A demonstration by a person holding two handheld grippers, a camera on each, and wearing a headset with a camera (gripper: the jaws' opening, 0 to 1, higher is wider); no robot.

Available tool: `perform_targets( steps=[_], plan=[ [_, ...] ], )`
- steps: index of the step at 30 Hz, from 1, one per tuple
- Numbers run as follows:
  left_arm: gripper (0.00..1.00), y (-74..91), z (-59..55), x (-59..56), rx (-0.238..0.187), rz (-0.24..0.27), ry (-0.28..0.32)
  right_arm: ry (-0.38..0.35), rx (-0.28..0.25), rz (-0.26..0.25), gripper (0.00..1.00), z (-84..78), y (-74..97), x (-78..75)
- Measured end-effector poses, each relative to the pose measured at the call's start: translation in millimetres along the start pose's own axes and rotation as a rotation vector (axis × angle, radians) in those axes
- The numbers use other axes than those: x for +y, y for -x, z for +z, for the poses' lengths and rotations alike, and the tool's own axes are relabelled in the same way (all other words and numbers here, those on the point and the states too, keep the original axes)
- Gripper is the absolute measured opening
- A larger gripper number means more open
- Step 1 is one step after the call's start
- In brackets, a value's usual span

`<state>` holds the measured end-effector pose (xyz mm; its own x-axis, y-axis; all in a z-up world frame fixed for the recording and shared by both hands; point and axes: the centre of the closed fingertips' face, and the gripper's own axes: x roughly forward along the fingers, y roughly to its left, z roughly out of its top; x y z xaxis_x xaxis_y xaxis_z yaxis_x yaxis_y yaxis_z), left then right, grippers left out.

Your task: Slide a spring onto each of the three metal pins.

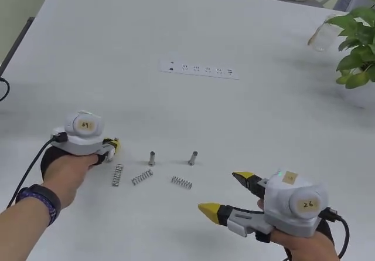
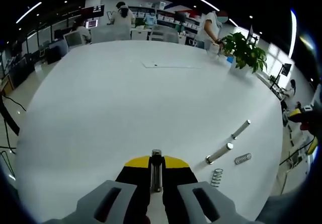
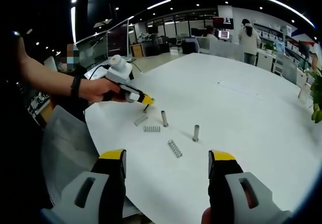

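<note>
Head view: on the white desk (image 1: 117,50), nearer me than the power strip (image 1: 199,69), two pins (image 1: 152,158) stand upright, with three springs (image 1: 142,177) lying just before them.

Left gripper view: my left gripper (image 2: 156,161) has its jaws closed on the third pin (image 2: 156,176). An open office lies beyond the power strip.

Right gripper view: my right gripper (image 3: 167,155) has its jaws spread wide, holding nothing.

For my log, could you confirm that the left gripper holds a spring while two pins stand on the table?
Not quite: the left gripper holds a metal pin, not a spring, as the left gripper view shows; two pins do stand on the table.
</note>
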<state>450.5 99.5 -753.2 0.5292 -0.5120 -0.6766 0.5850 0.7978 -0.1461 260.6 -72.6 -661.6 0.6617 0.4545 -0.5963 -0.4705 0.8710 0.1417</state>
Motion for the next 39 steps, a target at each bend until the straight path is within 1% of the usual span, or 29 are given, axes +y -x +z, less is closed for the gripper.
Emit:
perform_targets(
  steps=[18, 26, 36, 39],
  plan=[
    [0.0, 15.8, -1.2, 1.7, -0.016, 0.01, -0.032, -0.004, -0.011, -0.004, 0.65, -2.4, 3.5, 3.2],
    [0.0, 21.5, -3.9, 1.7, -0.014, 0.013, -0.043, -0.006, -0.016, -0.006, 0.65, -2.3, 3.8, 3.3],
    [0.0, 22.4, -5.4, -3.4, -0.01, 0.007, -0.067, -0.009, -0.02, -0.007, 0.64, -3.5, 4.3, 3.1],
    [0.0, 22.5, -6.6, -5.1, -0.006, 0.006, -0.083, -0.01, -0.021, -0.009, 0.64, -3.1, 5.3, 2.9]
  ],
)
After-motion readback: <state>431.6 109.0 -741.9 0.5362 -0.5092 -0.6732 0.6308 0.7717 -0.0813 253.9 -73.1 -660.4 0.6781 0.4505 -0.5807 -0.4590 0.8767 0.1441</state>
